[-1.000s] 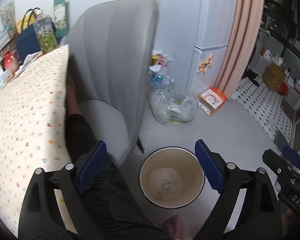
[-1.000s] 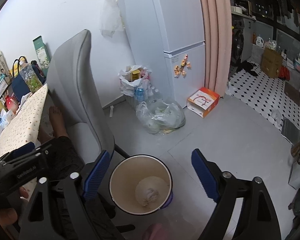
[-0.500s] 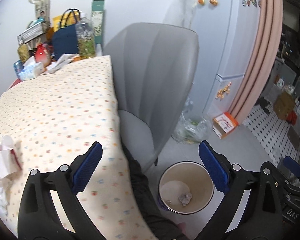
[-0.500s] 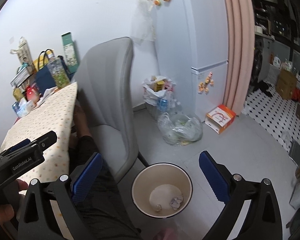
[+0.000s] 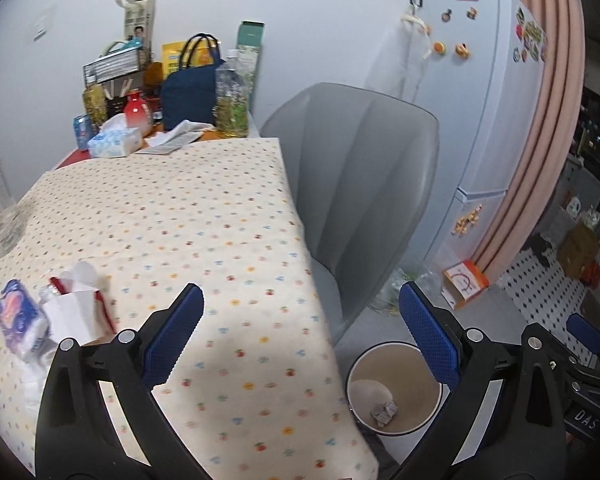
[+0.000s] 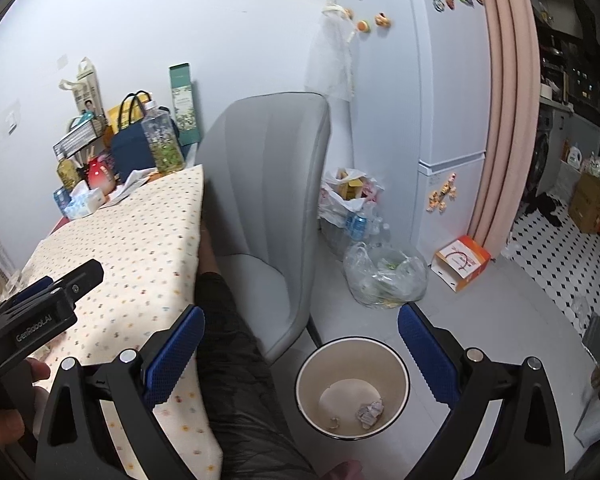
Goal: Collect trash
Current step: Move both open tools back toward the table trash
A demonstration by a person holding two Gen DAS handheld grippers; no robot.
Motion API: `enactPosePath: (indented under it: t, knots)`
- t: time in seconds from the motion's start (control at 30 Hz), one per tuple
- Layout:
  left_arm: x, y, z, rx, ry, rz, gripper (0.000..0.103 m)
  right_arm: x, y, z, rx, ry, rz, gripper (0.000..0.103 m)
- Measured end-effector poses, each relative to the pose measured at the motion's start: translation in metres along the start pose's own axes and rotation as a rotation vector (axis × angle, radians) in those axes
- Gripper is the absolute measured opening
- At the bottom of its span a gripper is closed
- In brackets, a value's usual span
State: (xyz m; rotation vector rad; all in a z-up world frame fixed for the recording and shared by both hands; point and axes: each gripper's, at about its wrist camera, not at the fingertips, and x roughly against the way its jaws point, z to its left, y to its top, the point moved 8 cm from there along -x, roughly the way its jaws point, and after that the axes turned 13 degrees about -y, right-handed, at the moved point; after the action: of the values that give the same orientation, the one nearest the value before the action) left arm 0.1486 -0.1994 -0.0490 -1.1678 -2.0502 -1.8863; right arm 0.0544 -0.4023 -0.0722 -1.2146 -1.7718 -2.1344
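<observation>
Now both tools gape wide and empty beside the round cream waste bin [image 6: 352,388].
Reach the left tool [image 5: 300,336] back along the dotted tabletop [image 5: 188,216] for the torn white-and-red carton [image 5: 76,308]; the right tool [image 6: 298,346] waits.

A crumpled paper scrap [image 6: 369,411] lies inside the round cream bin [image 6: 352,344] standing upright on the floor.

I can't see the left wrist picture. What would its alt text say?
An open, empty left gripper hangs over a dotted tablecloth. Crumpled wrappers lie at the cloth's left; a floor bin holding crumpled paper stands beside a grey chair.
</observation>
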Motion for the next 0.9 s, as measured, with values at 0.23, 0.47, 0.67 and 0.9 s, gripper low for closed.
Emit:
enactPosePath:
  t: [0.23,0.47,0.67,0.9]
  knots:
    - [0.029,-0.002,0.035,0.041,0.037,-0.037,0.097,0.017,-0.001,0.039,0.043,0.045,-0.010,0.095]
    - [0.057,-0.009,0.079,0.094,0.084,-0.066,0.097,0.030,-0.008,0.080,0.092,0.095,-0.010,0.095]
    - [0.079,-0.019,0.116,0.141,0.127,-0.085,0.097,0.042,-0.014,0.116,0.141,0.133,-0.011,0.095]
    - [0.099,-0.033,0.153,0.190,0.182,-0.090,0.097,0.053,-0.021,0.154,0.195,0.176,-0.014,0.095]
